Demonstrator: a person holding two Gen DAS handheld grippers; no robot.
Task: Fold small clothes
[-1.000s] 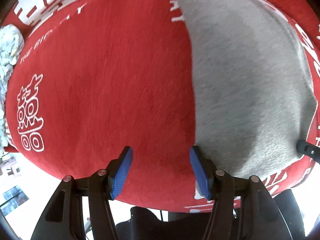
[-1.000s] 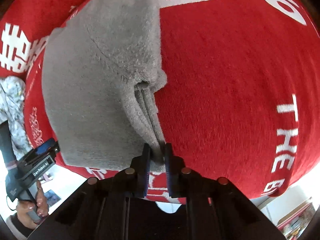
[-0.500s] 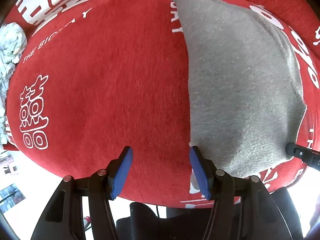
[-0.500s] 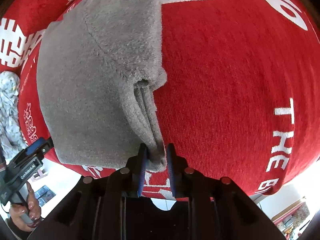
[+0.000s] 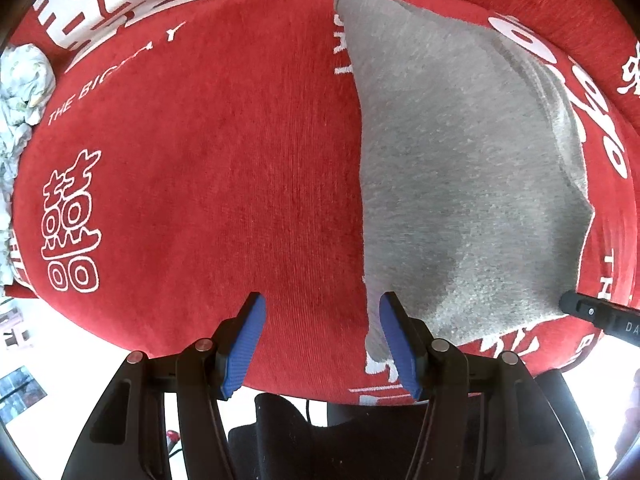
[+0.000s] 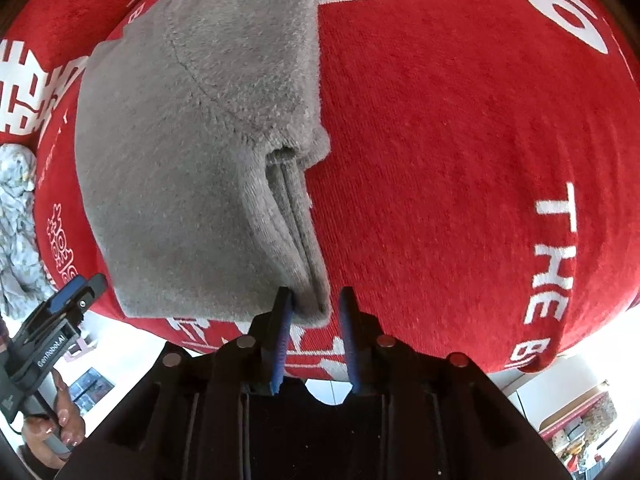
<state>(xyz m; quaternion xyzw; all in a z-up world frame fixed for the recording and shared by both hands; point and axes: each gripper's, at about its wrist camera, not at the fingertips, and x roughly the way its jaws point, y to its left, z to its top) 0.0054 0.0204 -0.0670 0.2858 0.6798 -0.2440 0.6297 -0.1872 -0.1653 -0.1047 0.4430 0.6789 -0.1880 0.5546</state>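
A grey fleece garment [image 5: 460,168] lies folded on the red cloth-covered table [image 5: 220,160]. My left gripper [image 5: 320,340] is open and empty, its right pad at the garment's near left corner. In the right wrist view the garment [image 6: 180,160] has a bunched folded edge running down to my right gripper [image 6: 314,320]. The right jaws stand a little apart, and the fold's tip lies loose between them against the left pad. The left gripper [image 6: 68,300] shows at the lower left of that view, and the right gripper's tip [image 5: 592,314] shows at the right of the left wrist view.
A crumpled pale patterned garment [image 5: 20,92] lies at the table's left edge, also seen in the right wrist view [image 6: 16,232]. The red cloth [image 6: 460,160] carries white lettering. The table's near edge runs just beyond both grippers, with floor below.
My right gripper was shut on the garment's folded edge and has now opened, letting it go. My left gripper has drawn back a little, staying open.
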